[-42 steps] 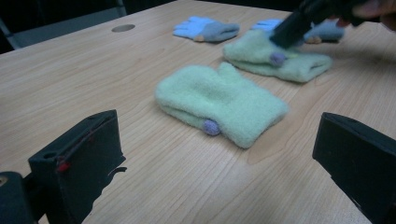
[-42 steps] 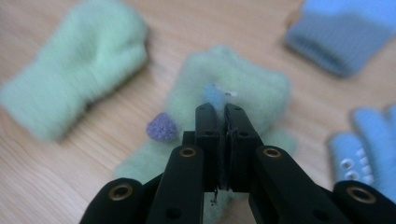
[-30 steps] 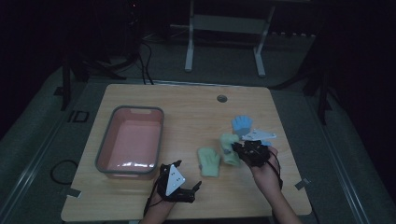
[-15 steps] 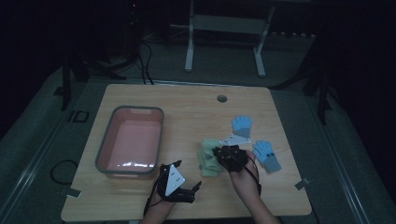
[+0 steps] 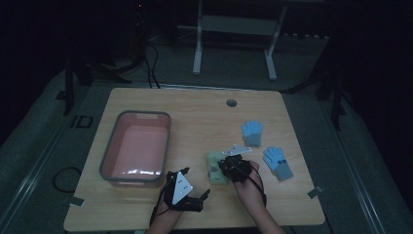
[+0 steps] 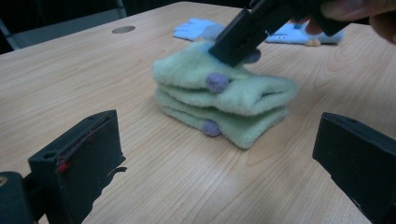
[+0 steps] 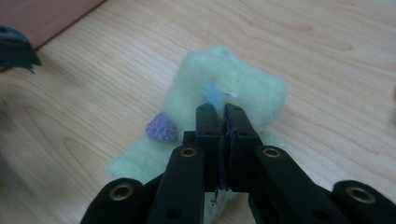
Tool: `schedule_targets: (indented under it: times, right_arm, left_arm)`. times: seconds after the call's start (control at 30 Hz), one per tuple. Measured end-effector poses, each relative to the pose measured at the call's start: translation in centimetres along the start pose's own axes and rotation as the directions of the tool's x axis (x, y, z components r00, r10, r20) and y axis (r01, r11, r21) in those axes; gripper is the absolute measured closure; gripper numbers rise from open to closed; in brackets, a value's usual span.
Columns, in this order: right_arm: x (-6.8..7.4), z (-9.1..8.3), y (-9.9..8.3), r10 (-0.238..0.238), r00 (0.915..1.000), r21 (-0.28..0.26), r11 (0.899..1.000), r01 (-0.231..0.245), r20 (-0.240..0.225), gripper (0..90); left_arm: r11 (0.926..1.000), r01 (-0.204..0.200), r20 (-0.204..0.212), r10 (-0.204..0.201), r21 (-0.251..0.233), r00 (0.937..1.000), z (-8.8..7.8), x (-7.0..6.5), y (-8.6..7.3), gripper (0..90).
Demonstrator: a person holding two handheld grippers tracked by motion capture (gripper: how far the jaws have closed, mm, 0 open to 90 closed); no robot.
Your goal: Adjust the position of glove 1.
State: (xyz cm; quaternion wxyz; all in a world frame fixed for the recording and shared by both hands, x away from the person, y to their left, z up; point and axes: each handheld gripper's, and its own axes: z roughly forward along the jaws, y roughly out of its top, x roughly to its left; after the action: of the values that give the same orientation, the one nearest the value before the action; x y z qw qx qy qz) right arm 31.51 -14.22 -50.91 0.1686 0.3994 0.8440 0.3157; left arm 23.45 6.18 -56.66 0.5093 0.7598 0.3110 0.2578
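The two green gloves [image 5: 217, 168], stacked one on the other, lie on the table [image 5: 204, 117] just at the 3 o'clock side of the pink tub [image 5: 138, 148], near the front edge. The right gripper [image 5: 229, 167] rests on top of the stack with its jaws pressed together; whether any fleece is pinched between them cannot be told from its own view [image 7: 222, 122]. The left gripper [image 5: 207, 194] sits low near the table's front edge with its jaws spread wide and empty, the stack ahead of them at about 1 o'clock. The stack's long axis runs roughly 12 to 6 in the high view. The right gripper is plainly the nearer one. Two blue gloves [image 5: 265, 146] lie apart at 3 o'clock.
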Motion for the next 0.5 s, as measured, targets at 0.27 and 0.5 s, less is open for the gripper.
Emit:
schedule_targets:
  times: [0.27, 0.5]
  right_arm:
    - [-0.2, 1.4, -0.9, -0.011, 0.9993, 0.040, 0.999, 0.012, -0.036, 85.2]
    - [-0.6, 0.5, -0.6, -0.006, 0.9975, 0.013, 1.000, 0.007, -0.071, 80.5]
  left_arm:
    - [1.0000, -0.001, 0.005, 0.001, 0.001, 1.0000, 0.0, 0.0, 0.0, 1.5]
    - [1.0000, 0.005, 0.014, -0.005, -0.006, 0.9999, -0.1, 0.1, 0.0, 1.5]
